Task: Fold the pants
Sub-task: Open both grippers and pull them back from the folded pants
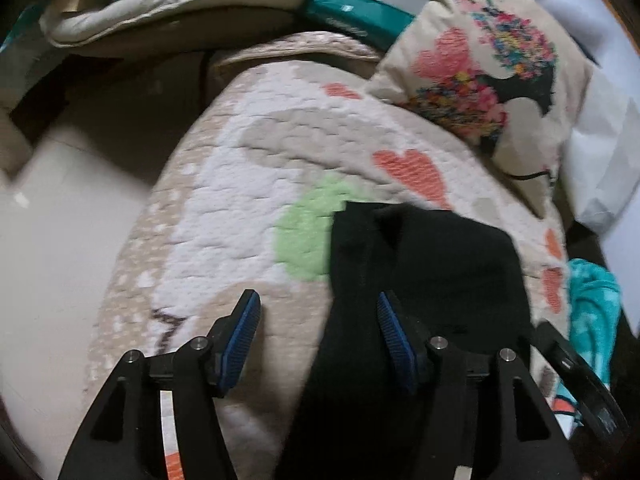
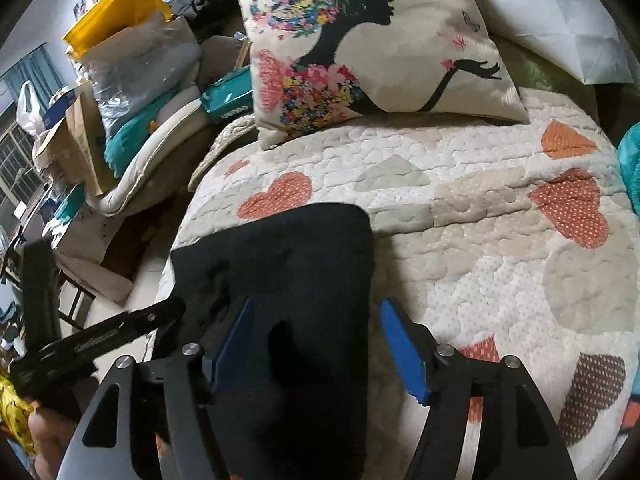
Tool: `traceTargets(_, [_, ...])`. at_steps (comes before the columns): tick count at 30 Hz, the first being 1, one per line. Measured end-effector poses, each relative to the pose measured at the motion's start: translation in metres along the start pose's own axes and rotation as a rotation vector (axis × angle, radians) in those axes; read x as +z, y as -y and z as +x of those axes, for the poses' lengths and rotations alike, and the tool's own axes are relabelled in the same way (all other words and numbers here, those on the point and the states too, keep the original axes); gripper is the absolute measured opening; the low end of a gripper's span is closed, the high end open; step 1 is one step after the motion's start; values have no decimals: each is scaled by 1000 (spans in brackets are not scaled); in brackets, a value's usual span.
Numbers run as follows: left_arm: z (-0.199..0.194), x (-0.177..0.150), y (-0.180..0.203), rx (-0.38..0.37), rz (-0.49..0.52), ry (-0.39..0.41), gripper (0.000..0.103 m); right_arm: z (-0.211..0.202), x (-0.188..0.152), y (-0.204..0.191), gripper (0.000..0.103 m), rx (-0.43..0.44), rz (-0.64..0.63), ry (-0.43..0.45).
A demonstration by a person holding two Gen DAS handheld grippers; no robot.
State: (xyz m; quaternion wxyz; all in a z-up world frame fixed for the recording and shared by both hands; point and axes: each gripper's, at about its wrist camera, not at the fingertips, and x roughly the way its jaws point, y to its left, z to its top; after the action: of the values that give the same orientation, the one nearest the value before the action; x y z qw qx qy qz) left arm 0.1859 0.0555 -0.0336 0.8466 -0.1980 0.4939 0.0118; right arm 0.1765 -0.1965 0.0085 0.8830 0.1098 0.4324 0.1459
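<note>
A bed under a heart-patterned quilt carries black pants, folded into a long strip whose axis runs near to far, the far end squared off short of a printed pillow. The right tool hangs over the pants' near part, jaws apart, gripping nothing. The left tool straddles the strip's left edge, jaws likewise apart.

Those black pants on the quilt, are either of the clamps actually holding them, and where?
Nothing is held. The black fabric pants lie on the heart-patterned quilt; left gripper and right gripper both have open jaws.
</note>
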Motion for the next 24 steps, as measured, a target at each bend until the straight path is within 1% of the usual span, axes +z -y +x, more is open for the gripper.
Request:
traceTargets(2, [-6, 0, -6, -12, -15, -6, 60, -9, -5, -5, 72, -5, -15, 5])
traceTargets(4, [-15, 0, -8, -18, -21, 8, 60, -22, -11, -11, 72, -18, -36, 12])
traceTargets(7, [-37, -1, -5, -21, 11, 62, 60, -46, -21, -17, 74, -29, -59, 23])
traceTargets(10, [-61, -10, 1, -11, 62, 122, 60, -71, -37, -19, 79, -22, -49, 42])
traceTargets(14, [-88, -35, 11, -5, 157, 173, 60, -94, -59, -16, 81, -20, -13, 43])
traceTargets(17, [-101, -55, 15, -4, 202, 195, 60, -106, -77, -16, 81, -41, -7, 36])
traceTargets(21, [-115, -86, 13, 20, 225, 226, 62, -118, -97, -19, 81, -107, -28, 53])
traceTargets(24, [-122, -109, 2, 39, 187, 225, 64, -121, -105, -20, 81, -141, -41, 56])
